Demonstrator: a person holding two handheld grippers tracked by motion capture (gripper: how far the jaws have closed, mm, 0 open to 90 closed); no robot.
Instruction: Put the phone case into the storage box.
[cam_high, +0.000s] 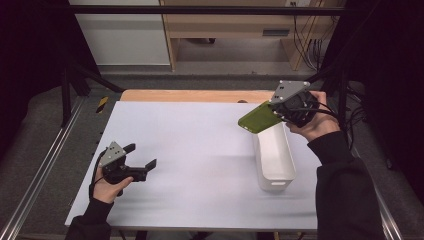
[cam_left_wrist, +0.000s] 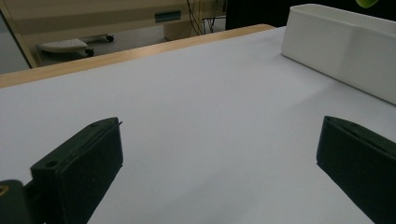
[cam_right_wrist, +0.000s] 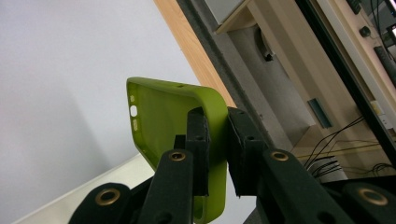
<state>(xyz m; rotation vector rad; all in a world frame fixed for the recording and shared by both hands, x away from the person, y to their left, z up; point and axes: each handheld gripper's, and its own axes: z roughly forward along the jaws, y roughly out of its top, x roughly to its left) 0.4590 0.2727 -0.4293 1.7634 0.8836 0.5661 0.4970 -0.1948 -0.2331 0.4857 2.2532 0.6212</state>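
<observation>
Right claw (cam_high: 276, 111): it is closed on the edge of a green phone case (cam_high: 258, 119). In the right gripper view the 2 jaws pinch 1 side wall of the case (cam_right_wrist: 173, 121), one jaw inside the shell and one outside.
Phone case: it is in the air, above the far end of the white bin (cam_high: 274, 157), and it does not touch the bin. It sticks out from the claw toward the middle of the bench (cam_high: 190, 145). The hollow inner side with the small holes faces the camera of the right gripper.
White bin: it is long and narrow, and it stands on the right part of the bench with its open side up. In the left gripper view its wall (cam_left_wrist: 345, 51) is at the upper right.
Left claw (cam_high: 142, 159): it is wide open, with nothing between the 2 jaws. It is low over the left part of the bench, well apart from the bin and the case.
Bench: it has a white top, with a wooden strip along the far edge.
</observation>
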